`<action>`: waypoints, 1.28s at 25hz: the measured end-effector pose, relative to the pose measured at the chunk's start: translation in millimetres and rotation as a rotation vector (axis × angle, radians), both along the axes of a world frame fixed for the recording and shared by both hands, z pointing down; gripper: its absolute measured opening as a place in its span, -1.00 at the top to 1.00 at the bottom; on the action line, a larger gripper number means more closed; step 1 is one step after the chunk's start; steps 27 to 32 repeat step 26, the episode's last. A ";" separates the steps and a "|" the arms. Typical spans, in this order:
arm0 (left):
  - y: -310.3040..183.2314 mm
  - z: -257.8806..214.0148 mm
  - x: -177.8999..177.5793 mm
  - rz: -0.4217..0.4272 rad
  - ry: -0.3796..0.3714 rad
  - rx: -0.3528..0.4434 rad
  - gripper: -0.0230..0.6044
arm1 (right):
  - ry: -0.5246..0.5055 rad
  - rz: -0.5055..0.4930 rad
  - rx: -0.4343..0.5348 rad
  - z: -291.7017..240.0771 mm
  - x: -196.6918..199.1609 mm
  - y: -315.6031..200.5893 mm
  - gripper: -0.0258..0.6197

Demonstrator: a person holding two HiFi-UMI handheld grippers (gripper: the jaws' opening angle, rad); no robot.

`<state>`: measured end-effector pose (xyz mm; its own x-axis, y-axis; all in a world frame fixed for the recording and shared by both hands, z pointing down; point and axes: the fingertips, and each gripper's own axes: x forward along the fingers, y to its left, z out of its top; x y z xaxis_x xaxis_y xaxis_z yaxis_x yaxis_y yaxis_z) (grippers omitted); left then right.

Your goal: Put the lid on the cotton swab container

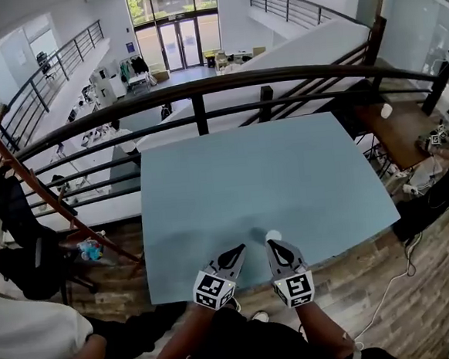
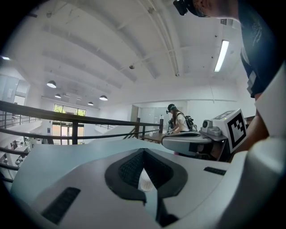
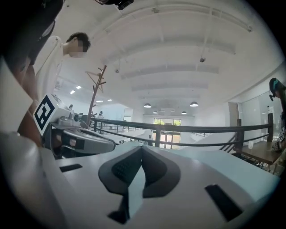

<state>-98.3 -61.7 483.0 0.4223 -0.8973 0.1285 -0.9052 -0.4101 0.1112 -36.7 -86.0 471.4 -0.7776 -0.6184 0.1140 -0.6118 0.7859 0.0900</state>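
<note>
A small round white thing (image 1: 273, 235), probably the cotton swab container or its lid, rests on the pale blue table (image 1: 270, 171) near the front edge. It touches or nearly touches the tip of my right gripper (image 1: 271, 242). In the right gripper view, that gripper (image 3: 141, 147) has its jaws shut with only table showing in the slit. My left gripper (image 1: 241, 248) lies beside it, tips angled toward it. In the left gripper view, its tips (image 2: 143, 153) meet. A small translucent ribbed thing (image 2: 146, 182) shows in the slit below them; I cannot tell whether it is gripped.
A dark railing (image 1: 203, 99) runs along the table's far side, with a drop to a lower floor behind it. A black chair (image 1: 23, 229) stands at the left. Cables (image 1: 395, 277) lie on the wooden floor at the right. A person (image 2: 175, 118) stands beyond the table.
</note>
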 end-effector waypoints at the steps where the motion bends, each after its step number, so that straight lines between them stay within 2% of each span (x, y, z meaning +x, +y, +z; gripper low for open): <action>1: 1.8 -2.2 -3.1 -0.011 0.007 0.006 0.90 | 0.002 -0.009 0.004 -0.1 -2.8 2.4 0.86; 7: 11.9 -11.5 -15.5 -0.057 0.031 0.024 0.90 | 0.013 -0.054 0.038 -9.2 -19.6 15.0 0.87; 13: 17.7 -21.6 -21.4 -0.100 0.040 0.067 0.90 | 0.033 -0.043 0.055 -13.0 -19.9 14.2 0.87; 32: 24.2 -22.8 -16.3 -0.099 0.014 0.074 0.90 | -0.003 -0.055 0.071 -24.7 -17.4 15.0 0.87</action>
